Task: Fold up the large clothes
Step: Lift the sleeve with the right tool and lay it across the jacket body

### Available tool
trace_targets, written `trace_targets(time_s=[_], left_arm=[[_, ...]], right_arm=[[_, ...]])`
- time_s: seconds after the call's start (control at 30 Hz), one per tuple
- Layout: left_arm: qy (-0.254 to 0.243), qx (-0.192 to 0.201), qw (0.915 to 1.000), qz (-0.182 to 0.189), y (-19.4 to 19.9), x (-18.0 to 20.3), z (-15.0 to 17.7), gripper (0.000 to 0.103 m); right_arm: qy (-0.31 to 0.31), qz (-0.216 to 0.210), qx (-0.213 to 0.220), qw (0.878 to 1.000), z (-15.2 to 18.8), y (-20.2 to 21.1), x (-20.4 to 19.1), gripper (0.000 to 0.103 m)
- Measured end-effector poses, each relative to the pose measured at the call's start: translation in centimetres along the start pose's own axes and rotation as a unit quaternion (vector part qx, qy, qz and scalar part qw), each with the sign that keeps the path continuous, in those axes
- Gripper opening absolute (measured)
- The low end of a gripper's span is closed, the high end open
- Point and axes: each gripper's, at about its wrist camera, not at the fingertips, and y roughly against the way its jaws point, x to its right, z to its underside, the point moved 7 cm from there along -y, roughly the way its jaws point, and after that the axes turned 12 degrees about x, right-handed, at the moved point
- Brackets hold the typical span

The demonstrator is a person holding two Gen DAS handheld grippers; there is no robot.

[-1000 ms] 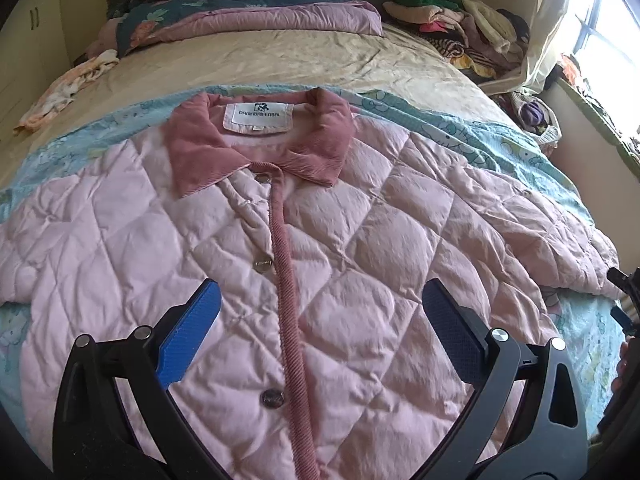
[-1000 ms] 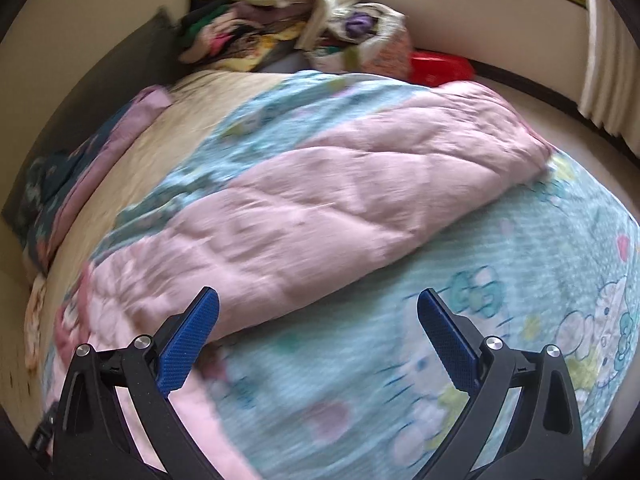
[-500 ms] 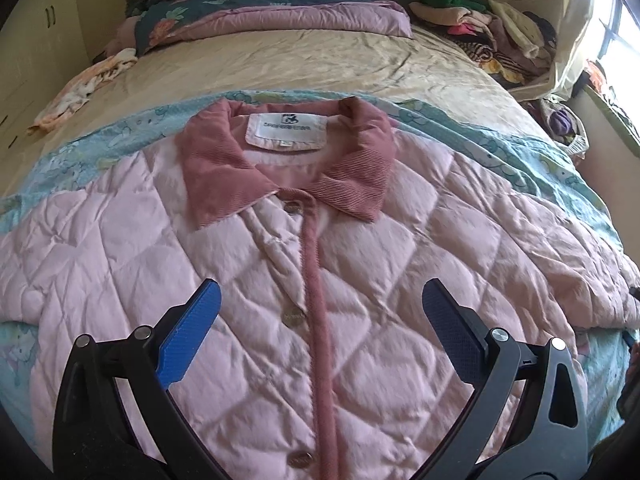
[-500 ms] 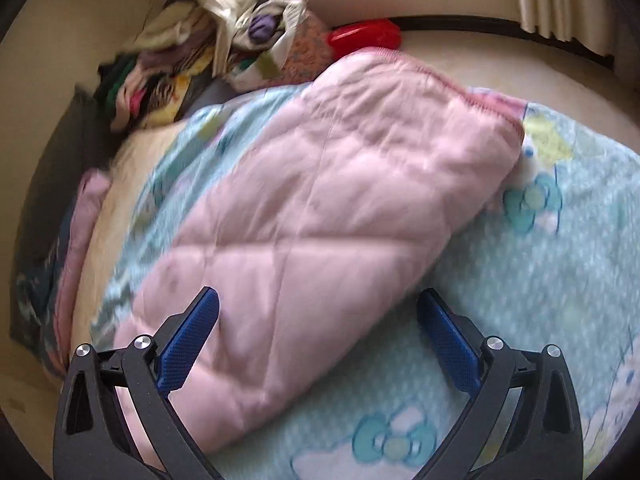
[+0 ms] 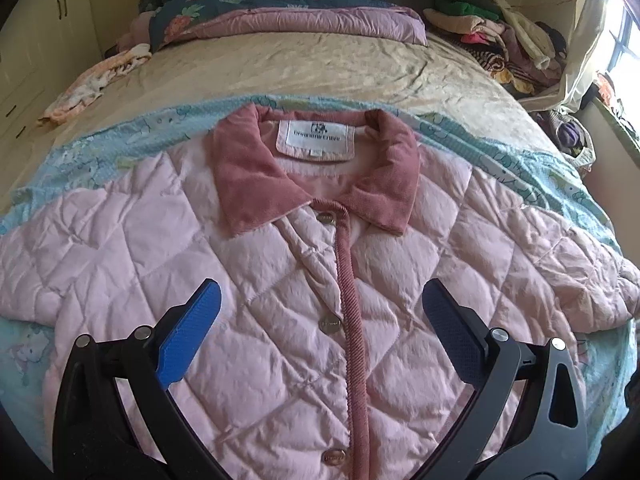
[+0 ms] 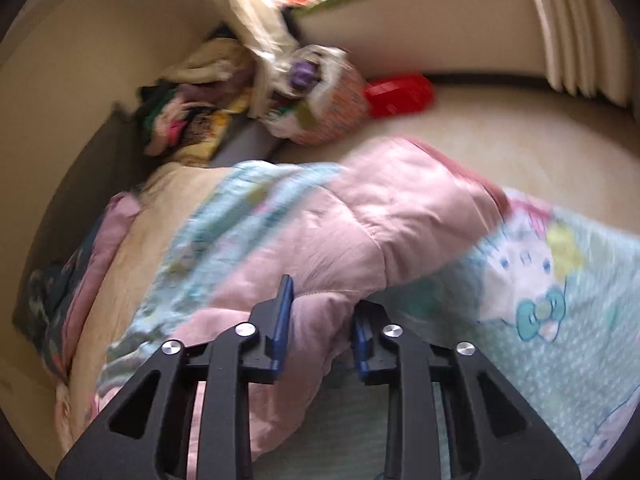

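Note:
A pink quilted jacket lies flat and buttoned on the bed, its darker corduroy collar toward the far side. My left gripper hovers open over the jacket's chest, a blue pad on each side of the button placket, holding nothing. In the blurred right wrist view the jacket's sleeve stretches out over a pale blue cartoon blanket. My right gripper is closing its jaws, and the sleeve fabric bunches up between the pads.
The blue blanket covers a beige bed sheet. Folded quilts lie at the head, a small cloth at far left. A heap of clothes fills the far right corner. A stuffed bag and red box sit on the floor.
My right gripper swung along the sleeve toward its cuff end and went from wide open to closed around the fabric. The left gripper drifted over the jacket front, still open.

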Motion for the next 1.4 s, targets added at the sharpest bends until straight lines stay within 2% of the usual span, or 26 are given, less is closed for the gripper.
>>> trace_targets(time_s=[0.2,0.33,0.6,0.97,1.4], left_arm=[[0.007,0.017,0.9997,0.018,2.4,-0.3,-1.9,0.095],[0.010,0.034,0.9991,0.022,4.2,-0.8,-3.3,0.095],[0.012,0.070,0.9972,0.023,7.7,-2.6,-5.5,0.095],[0.045,0.083,0.9947,0.041,9.9,-6.1,-5.9,0.095],[0.069,0.083,0.9932,0.043,10.3,-9.7,-6.0,0.095]], right_arm=[[0.077,-0.059,0.041,0.994,-2.4,4.3,-6.6,0.020],[0.130,-0.103,0.070,0.984,-3.5,8.0,-12.2,0.019],[0.181,-0.172,0.111,0.962,-3.6,13.5,-20.2,0.018],[0.230,-0.233,0.107,0.939,-0.5,17.8,-28.8,0.018],[0.272,-0.275,0.096,0.917,3.8,20.4,-34.9,0.018]])
